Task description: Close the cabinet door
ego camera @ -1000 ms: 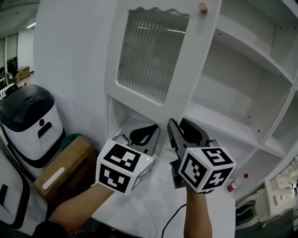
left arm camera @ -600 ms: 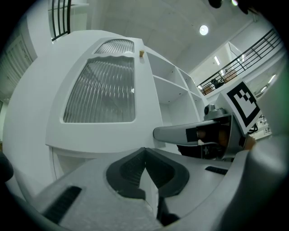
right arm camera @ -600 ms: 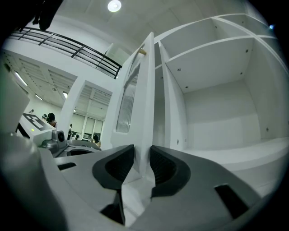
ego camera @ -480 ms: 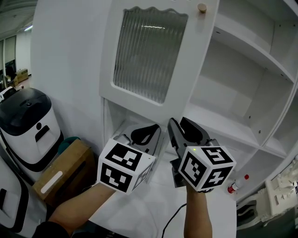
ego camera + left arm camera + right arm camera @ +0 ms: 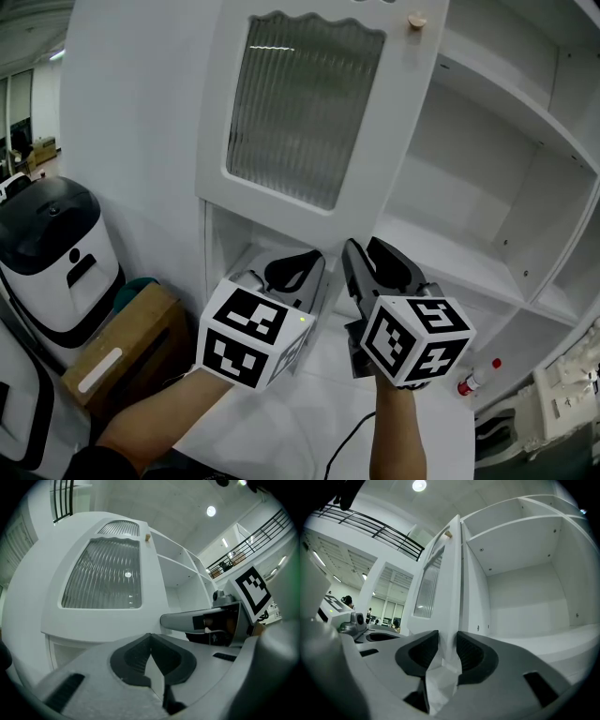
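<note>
While facing the white cabinet (image 5: 487, 187), looking into its open shelves on the right. Seeing the door (image 5: 366, 187) standing open, angled out at the left of those shelves, with a ribbed pane (image 5: 305, 108) filling most of it. Standing at a white counter (image 5: 309, 412), with a white, black-topped machine (image 5: 56, 253) and a brown box (image 5: 117, 347) sitting lower left.

Holding the left gripper (image 5: 292, 267) roughly level below the door, jaw tips pressing together on nothing. Holding the right gripper (image 5: 364, 248) just beside it, straddling the door's lower free edge. Opening those jaws at this moment, both pads seemingly lying against the door's two faces.

Spotting a small red-capped bottle (image 5: 475, 375) lying lower right, past the counter's end. Noting a wooden knob (image 5: 417, 20) sticking out near the door's top free corner.
</note>
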`<action>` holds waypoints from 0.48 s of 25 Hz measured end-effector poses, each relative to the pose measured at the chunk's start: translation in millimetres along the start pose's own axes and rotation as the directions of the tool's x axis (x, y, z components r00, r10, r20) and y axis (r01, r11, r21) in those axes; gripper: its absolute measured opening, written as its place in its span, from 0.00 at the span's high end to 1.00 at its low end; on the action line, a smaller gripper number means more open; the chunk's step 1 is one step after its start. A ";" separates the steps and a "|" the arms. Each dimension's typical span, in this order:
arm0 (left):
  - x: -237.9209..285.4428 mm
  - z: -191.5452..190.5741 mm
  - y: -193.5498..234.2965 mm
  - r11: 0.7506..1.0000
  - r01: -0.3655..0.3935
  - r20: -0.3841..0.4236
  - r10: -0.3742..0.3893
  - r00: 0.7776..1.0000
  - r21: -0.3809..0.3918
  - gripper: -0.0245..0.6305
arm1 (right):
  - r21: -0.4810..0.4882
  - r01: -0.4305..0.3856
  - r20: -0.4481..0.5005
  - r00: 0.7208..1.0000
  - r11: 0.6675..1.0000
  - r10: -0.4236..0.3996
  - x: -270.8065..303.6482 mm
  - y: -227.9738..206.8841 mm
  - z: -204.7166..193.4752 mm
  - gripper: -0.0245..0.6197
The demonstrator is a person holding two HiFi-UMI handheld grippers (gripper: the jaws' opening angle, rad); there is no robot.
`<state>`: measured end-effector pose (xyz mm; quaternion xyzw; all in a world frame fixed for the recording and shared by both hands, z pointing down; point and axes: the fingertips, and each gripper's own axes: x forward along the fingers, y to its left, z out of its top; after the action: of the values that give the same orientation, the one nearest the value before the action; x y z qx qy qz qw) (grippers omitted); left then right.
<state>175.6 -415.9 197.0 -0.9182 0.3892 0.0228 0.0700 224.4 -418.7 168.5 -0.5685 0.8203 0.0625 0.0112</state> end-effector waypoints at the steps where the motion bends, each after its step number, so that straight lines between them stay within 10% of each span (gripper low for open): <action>1: 2.0 -1.0 0.4 1.000 0.000 -0.003 0.000 1.000 0.000 0.94 | 0.001 0.000 0.001 1.000 1.000 0.000 1.4 -1.5 -0.2 0.76; 12: 14.6 -8.7 3.2 1.000 0.006 -0.012 -0.006 1.000 -0.004 0.94 | -0.011 0.036 0.008 0.999 0.999 -0.036 11.6 -15.5 -1.9 0.75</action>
<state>183.4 -429.7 203.9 -0.9197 0.3866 0.0178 0.0662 234.9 -435.1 168.0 -0.5830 0.8094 0.0689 0.0125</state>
